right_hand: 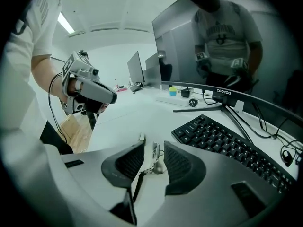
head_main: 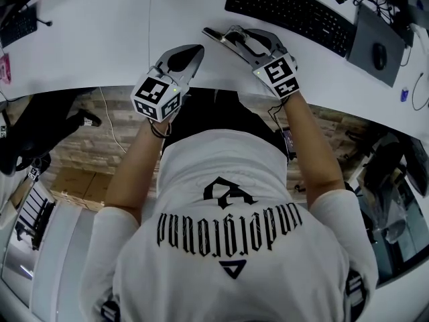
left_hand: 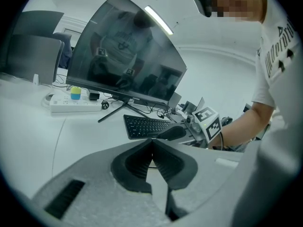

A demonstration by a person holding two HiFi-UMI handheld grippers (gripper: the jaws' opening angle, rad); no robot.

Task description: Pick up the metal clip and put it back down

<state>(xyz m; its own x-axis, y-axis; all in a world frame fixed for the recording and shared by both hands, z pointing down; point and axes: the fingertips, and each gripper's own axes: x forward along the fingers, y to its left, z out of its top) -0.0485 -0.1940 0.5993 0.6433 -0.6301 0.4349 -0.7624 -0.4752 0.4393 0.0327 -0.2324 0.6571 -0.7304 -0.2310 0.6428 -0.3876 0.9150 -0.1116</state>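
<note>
The metal clip (head_main: 214,33) lies on the white desk (head_main: 100,39) just ahead of the keyboard. In the right gripper view the clip (right_hand: 152,155) sits between the two dark pads, against the left one, with a gap to the right one. My right gripper (head_main: 230,36) (right_hand: 154,151) stands open around it, low over the desk. My left gripper (head_main: 195,49) hangs over the desk's front edge, a short way left of the clip. Its jaws meet at the tips with nothing between them (left_hand: 152,142).
A black keyboard (head_main: 291,9) lies right behind the clip, with a mouse (head_main: 379,56) on a grey pad further right. A dark monitor (left_hand: 128,56) on a stand and a white power strip (left_hand: 73,103) stand at the back. The desk's curved front edge runs beneath both grippers.
</note>
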